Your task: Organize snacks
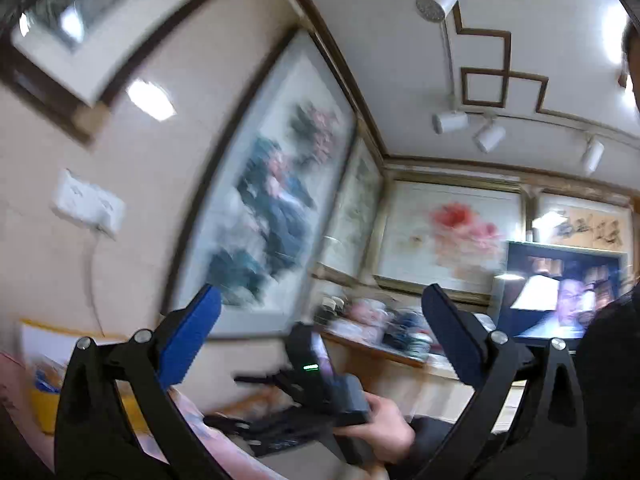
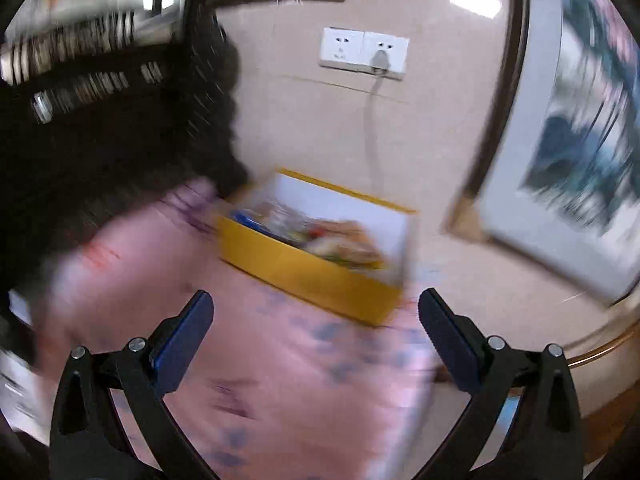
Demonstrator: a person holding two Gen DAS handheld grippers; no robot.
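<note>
Both views heavily motion-blurred, detail is poor. Left tongs [image 1: 320, 340] spread wide, nothing between the blue pads; they point up at walls and ceiling, so the table is mostly out of frame. Between and below them sits the right tongs [image 1: 316, 396], black body with a green LED, held by a bare hand [image 1: 384, 436]; its tips are too smeared to read there. Right view: right tongs [image 2: 316, 342] also spread wide, empty. Ahead of them, a yellow cardboard box [image 2: 308, 268] with white inner walls, rectangular, open top, sits on pink floral cloth [image 2: 280, 380]. Snacks [image 2: 316, 236] inside are a colourful smear, packets unreadable. White wall socket [image 2: 364, 53] with grey cable beyond the box.
</note>
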